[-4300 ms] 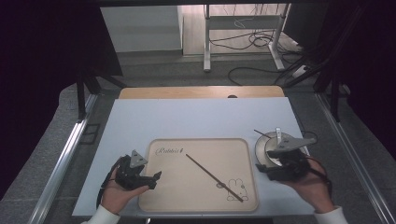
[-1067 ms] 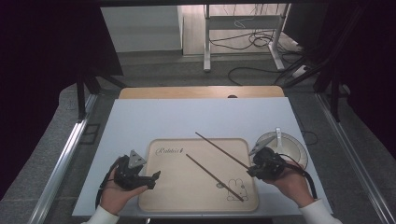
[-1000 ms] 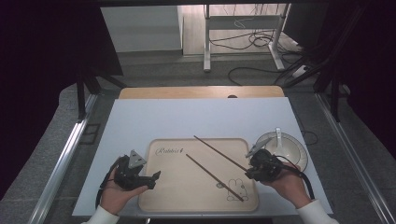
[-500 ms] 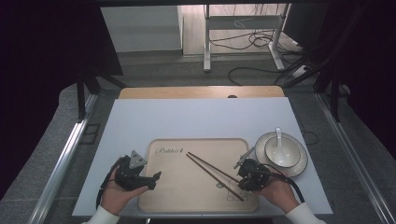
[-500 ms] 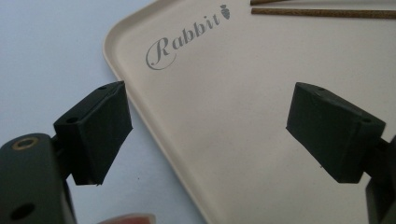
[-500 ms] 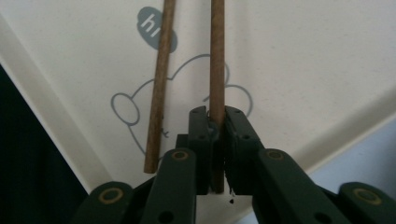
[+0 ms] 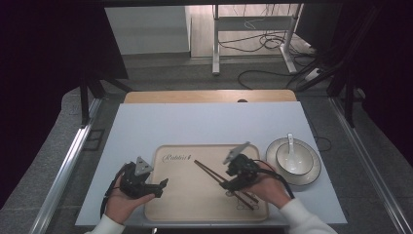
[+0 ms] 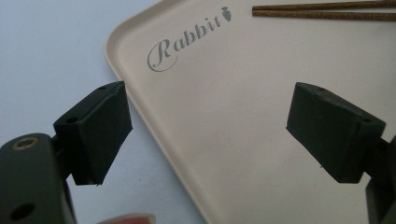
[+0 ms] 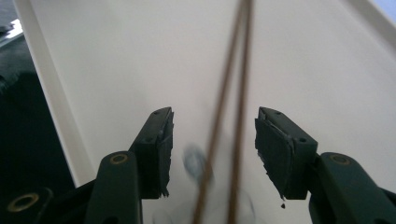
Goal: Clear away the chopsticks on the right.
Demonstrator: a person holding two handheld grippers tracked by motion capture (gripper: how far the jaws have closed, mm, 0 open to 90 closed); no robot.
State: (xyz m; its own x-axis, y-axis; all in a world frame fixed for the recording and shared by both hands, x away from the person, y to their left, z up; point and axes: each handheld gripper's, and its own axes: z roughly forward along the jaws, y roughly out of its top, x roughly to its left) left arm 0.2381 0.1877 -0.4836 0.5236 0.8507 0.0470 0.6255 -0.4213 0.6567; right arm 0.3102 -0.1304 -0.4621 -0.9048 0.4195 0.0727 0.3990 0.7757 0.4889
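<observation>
The two chopsticks [image 7: 225, 178] lie side by side on the beige tray [image 7: 195, 214], slanting toward its near right corner. The right gripper [image 7: 224, 184] is low over them – its jaws stand apart, one on each side of the pair, not touching the sticks. The left gripper [image 7: 163, 184] rests at the tray's left edge with its jaws wide apart. On the white bench [image 7: 204, 122], just right of the tray, a bowl [image 7: 292, 158] with a spoon [image 7: 290, 145] sits on a plate [image 7: 311, 175].
</observation>
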